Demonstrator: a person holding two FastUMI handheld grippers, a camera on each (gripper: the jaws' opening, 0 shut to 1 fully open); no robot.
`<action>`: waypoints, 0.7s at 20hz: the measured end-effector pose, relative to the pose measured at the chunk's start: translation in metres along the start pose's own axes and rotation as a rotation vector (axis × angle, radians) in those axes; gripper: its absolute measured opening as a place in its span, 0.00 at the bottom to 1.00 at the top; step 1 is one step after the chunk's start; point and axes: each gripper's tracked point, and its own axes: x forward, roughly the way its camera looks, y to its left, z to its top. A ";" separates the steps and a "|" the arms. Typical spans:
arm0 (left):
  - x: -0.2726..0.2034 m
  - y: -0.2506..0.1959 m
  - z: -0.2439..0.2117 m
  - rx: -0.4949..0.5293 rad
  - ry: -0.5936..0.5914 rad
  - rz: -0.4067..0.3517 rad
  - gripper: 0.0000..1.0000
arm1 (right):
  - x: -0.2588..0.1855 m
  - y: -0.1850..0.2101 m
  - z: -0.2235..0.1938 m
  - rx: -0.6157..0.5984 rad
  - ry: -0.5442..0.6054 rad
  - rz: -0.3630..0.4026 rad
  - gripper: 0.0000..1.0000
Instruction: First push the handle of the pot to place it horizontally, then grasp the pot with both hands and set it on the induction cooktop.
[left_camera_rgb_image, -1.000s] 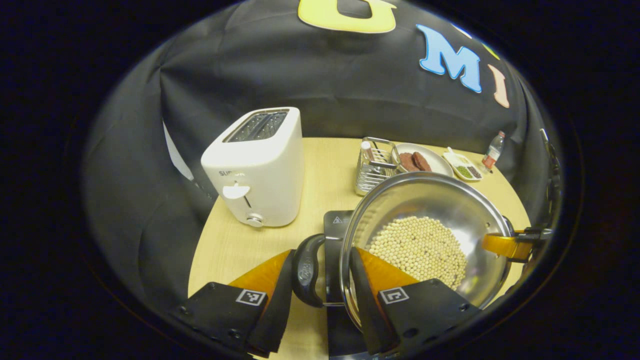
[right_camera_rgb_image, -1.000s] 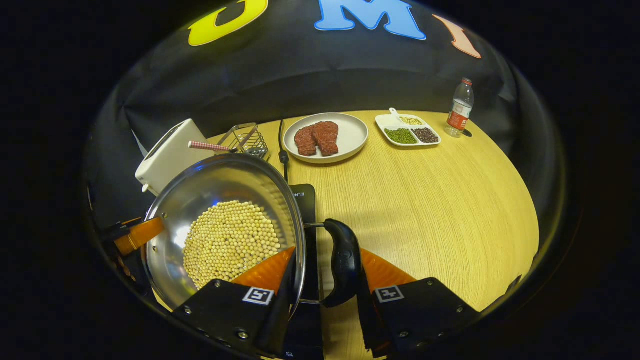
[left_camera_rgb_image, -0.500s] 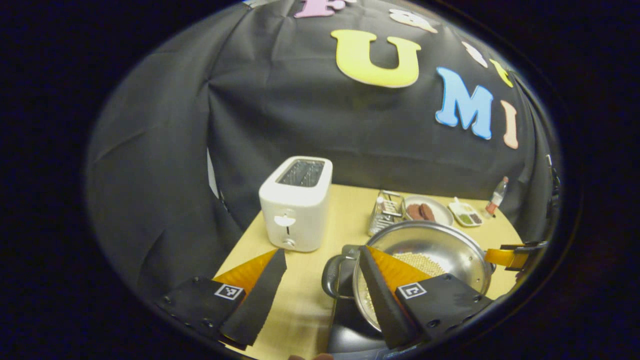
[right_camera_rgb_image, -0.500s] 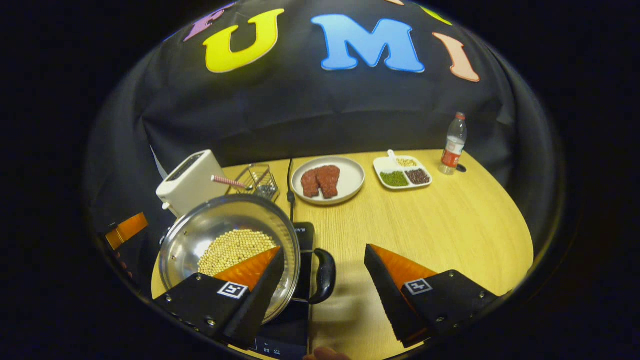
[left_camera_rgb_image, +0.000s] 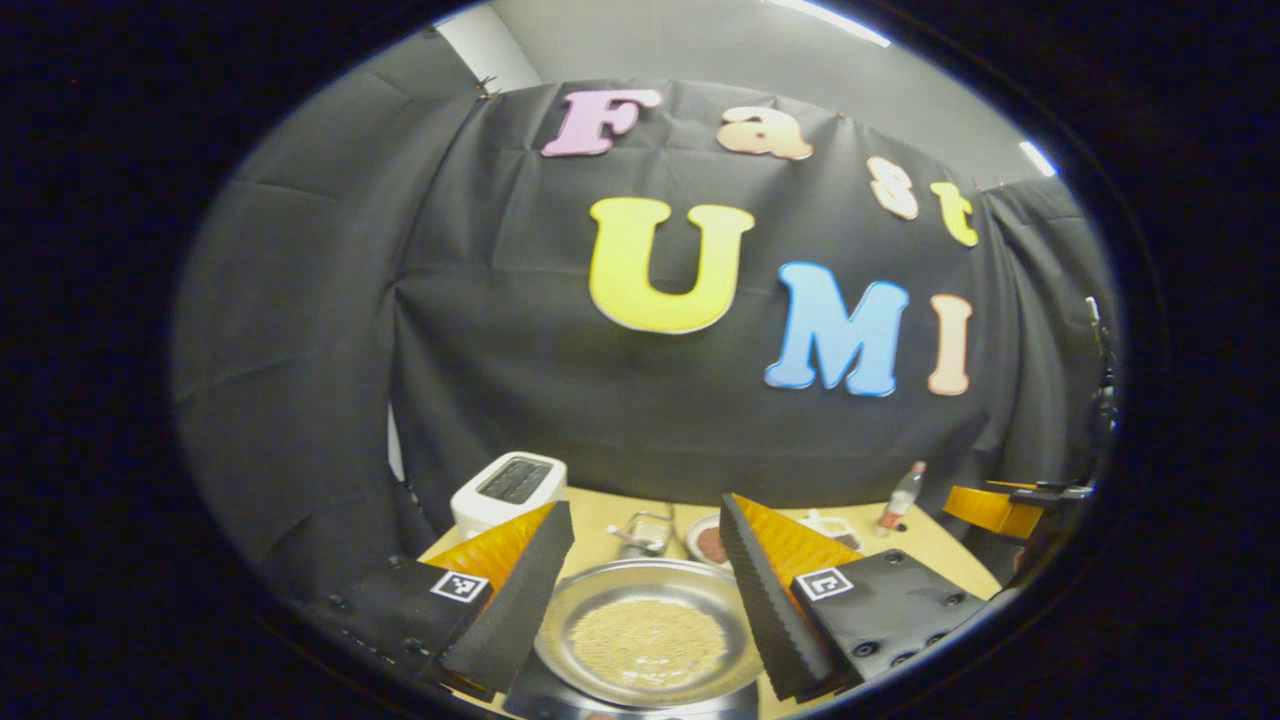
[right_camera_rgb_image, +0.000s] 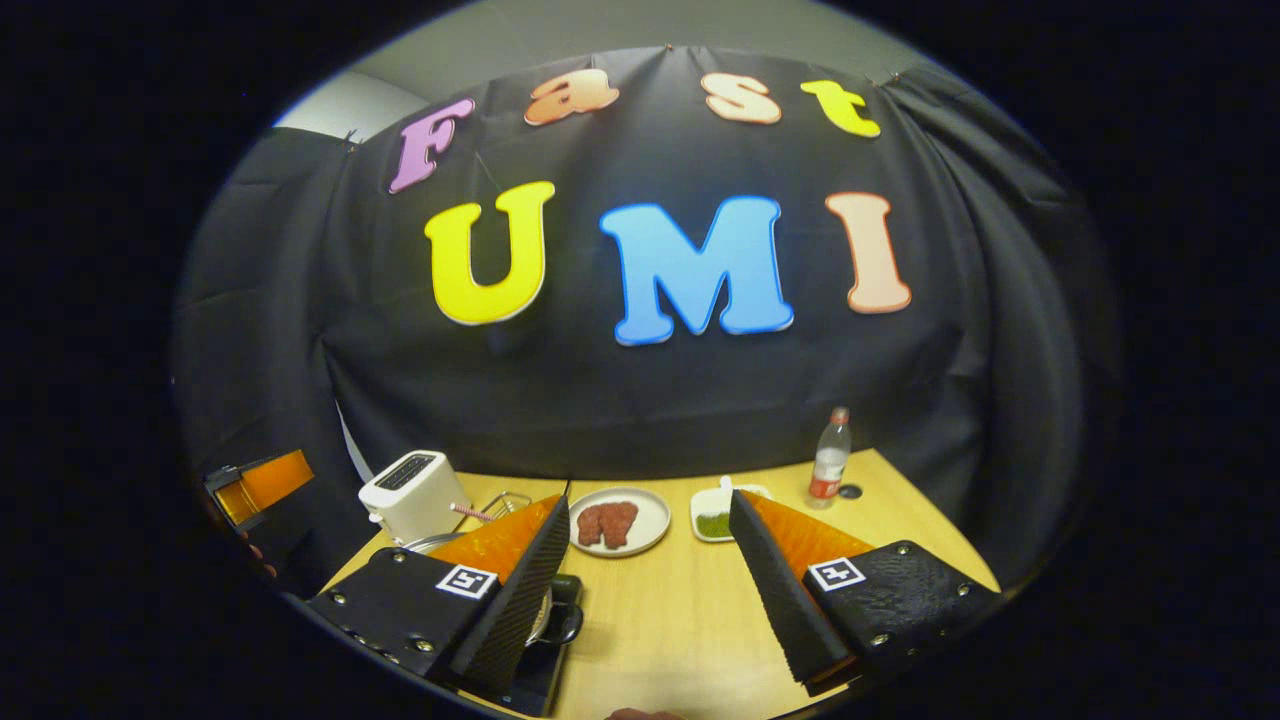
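Both claws have let go and pulled up and back from the pot (left_camera_rgb_image: 648, 635) — 1 second ago each gripped a side handle. The left claw (left_camera_rgb_image: 646, 545) and right claw (right_camera_rgb_image: 648, 545) now gape wide, holding nothing. The pot of beans sits on the induction cooktop (right_camera_rgb_image: 535, 680) on the desk (right_camera_rgb_image: 690, 620), near the toaster (right_camera_rgb_image: 415, 492).

Bare table (right_camera_rgb_image: 700, 610) is left open right of the pot (left_camera_rgb_image: 650, 635); passage behind is blocked by toaster (right_camera_rgb_image: 412, 492), rack (left_camera_rgb_image: 643, 533) and plate (right_camera_rgb_image: 620, 520).
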 end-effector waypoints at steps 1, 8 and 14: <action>-0.007 -0.023 0.012 0.007 -0.022 -0.022 0.96 | -0.014 -0.011 0.019 -0.012 -0.036 -0.008 0.97; -0.046 -0.148 0.059 0.083 -0.178 -0.067 0.96 | -0.067 -0.094 0.069 -0.017 -0.128 -0.041 0.97; -0.064 -0.182 0.061 0.057 -0.188 -0.020 0.96 | -0.083 -0.141 0.085 0.010 -0.153 -0.028 0.97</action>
